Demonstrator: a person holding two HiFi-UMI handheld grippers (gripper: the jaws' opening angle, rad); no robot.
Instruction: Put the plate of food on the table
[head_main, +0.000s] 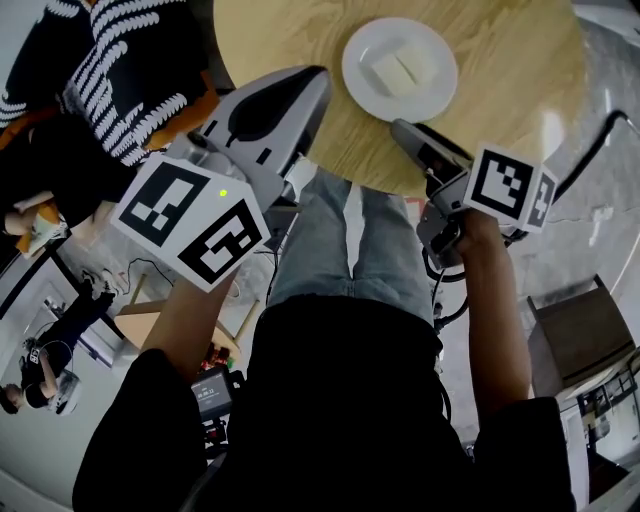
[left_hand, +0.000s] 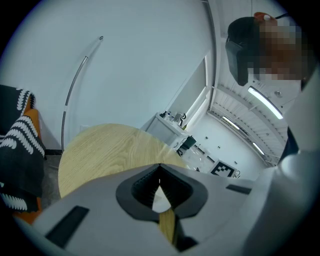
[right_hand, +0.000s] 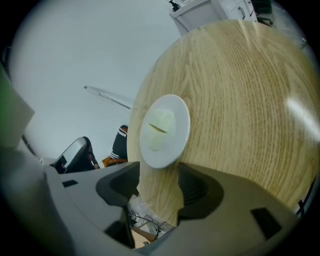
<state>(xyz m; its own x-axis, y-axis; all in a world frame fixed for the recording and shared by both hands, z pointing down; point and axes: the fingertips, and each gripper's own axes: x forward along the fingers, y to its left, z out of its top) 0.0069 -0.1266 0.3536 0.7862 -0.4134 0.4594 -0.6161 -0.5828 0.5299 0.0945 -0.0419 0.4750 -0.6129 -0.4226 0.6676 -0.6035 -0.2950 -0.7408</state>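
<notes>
Round light-wood desk (head_main: 500, 100) carries the white round plate (head_main: 362, 60) near its close edge, pale food blocks (head_main: 397, 70) on it, so the job looks basically done. Right claw (right_hand: 159, 174) is released, with the plate just ahead and ungripped. Left claw (left_hand: 160, 167) is clenched on nothing. A striped-top person (head_main: 120, 70) sits beside the desk; nothing's blocking.

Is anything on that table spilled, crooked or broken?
Nothing stands out. The white plate sits flat and whole on the round wooden table, fully inside its edge. The pale food lies together in its middle, with nothing spilled around it. The right gripper is open and not gripping the plate.
</notes>
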